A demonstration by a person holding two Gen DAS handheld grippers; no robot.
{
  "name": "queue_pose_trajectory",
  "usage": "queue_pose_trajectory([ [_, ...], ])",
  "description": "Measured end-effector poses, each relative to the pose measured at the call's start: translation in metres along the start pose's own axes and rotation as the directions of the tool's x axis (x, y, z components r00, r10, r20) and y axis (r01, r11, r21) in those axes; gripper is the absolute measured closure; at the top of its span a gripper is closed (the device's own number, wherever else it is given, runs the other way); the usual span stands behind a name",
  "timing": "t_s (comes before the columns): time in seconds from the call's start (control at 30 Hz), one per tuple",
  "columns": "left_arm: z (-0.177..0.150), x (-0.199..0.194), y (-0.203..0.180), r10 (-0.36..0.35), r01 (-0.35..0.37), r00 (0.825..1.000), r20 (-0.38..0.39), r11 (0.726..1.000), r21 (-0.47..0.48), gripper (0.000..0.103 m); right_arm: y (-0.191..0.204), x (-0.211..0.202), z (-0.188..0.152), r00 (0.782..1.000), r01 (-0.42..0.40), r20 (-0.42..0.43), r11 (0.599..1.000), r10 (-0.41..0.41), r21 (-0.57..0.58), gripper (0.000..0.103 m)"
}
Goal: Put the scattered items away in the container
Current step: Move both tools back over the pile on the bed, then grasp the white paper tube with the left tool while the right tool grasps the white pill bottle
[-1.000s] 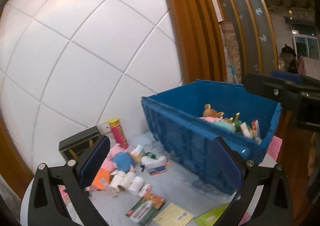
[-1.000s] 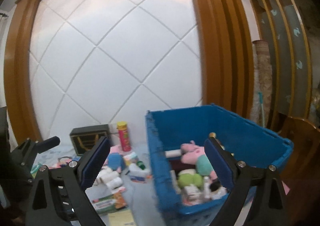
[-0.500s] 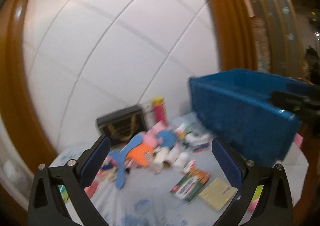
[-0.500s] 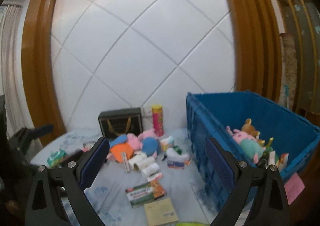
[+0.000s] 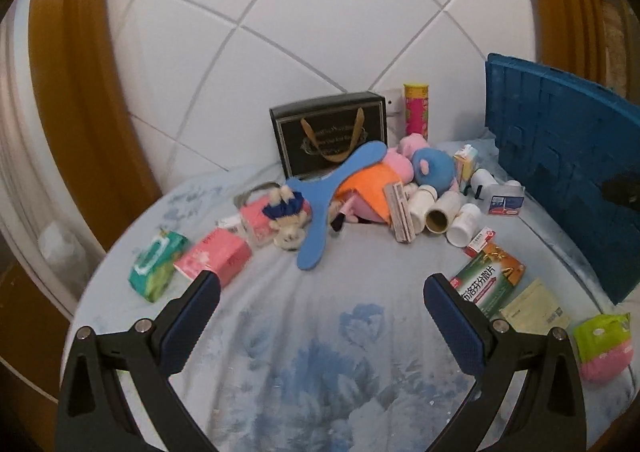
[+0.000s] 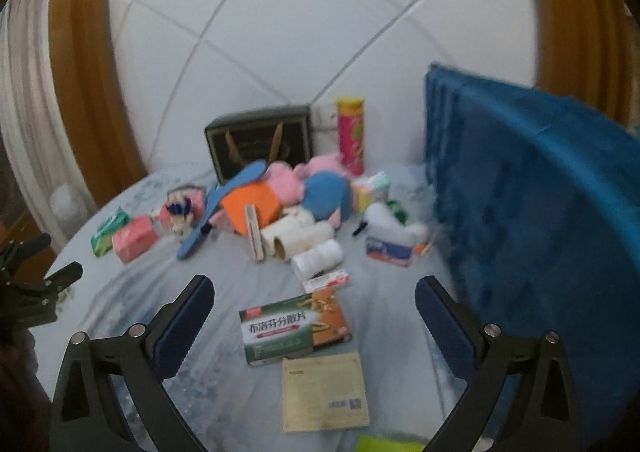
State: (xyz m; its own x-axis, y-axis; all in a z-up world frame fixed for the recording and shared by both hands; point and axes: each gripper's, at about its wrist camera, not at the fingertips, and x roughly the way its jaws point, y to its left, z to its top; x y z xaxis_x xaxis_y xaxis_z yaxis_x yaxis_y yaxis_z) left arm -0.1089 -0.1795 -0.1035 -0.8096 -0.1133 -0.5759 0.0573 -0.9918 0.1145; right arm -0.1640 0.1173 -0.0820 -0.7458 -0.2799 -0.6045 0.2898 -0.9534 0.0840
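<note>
Between the right gripper (image 6: 314,310) fingers (image 6: 184,316), nearest on the desk (image 5: 360,372), sits the green medicine box (image 6: 294,328), with the beige sachet (image 6: 324,390) touching its near edge. Its jaws are opening, near their widest, nothing clamped. Left gripper (image 5: 322,310) is also spread wide and empty, over bare cloth, with the pink tissue pack (image 5: 214,258) just beside its left finger.

The blue crate (image 6: 540,232) stands at the right; from here only its outer wall shows, so I cannot tell how full it is. Everything else is loose on the desk, mostly heaped at the far middle.

Risks:
- The medicine box lies flat. Fingers coming down steeply may skid off its top or shove it into the sachet instead of gripping the sides.
- The sachet is thin and flat, likely to slip out or buckle when pinched.
- The cloth cover looks wrinkled, so a low finger could snag it and drag the whole scatter.
- The white bottles (image 5: 440,208) lie on their sides, and a nudge probably rolls them.
- The blue paddle (image 5: 320,208) rests across the plush toys (image 5: 400,168), so pulling one likely disturbs the heap.
- The right finger is near the crate wall and could clip it on the lift.
- The right view is blurred, so aim may be off.
</note>
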Motion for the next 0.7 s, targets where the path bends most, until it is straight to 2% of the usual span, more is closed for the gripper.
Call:
queue_pose_trajectory([
  [0.17,-0.003,0.039,-0.024,-0.102,0.103,0.994,-0.032,0.994,0.039,0.0,-0.002,0.054,-0.006,0.994,-0.012,-0.113,1.0,0.011,-0.012,0.001],
  [0.27,0.005,0.064,-0.044,-0.198,0.2,0.98,-0.039,0.977,0.078,0.0,-0.004,0.07,-0.006,0.991,0.019,-0.136,1.0,-0.021,-0.017,0.001],
  [0.37,0.016,0.091,-0.065,-0.258,0.263,0.965,-0.054,0.955,0.139,0.0,-0.008,0.079,-0.002,0.99,0.044,-0.138,0.999,-0.042,0.011,0.001],
  [0.5,0.028,0.127,-0.081,-0.3,0.308,0.951,-0.071,0.936,0.172,0.0,-0.01,0.104,0.008,0.987,0.065,-0.151,0.998,-0.06,0.027,0.001],
  [0.6,0.03,0.154,-0.091,-0.303,0.317,0.947,-0.103,0.933,0.168,0.0,-0.015,0.129,0.013,0.983,0.045,-0.179,0.997,-0.033,0.062,0.002],
  [0.7,0.027,0.167,-0.096,-0.288,0.302,0.952,-0.103,0.938,0.172,0.0,-0.02,0.163,0.02,0.974,0.029,-0.227,0.995,-0.007,0.091,0.008],
])
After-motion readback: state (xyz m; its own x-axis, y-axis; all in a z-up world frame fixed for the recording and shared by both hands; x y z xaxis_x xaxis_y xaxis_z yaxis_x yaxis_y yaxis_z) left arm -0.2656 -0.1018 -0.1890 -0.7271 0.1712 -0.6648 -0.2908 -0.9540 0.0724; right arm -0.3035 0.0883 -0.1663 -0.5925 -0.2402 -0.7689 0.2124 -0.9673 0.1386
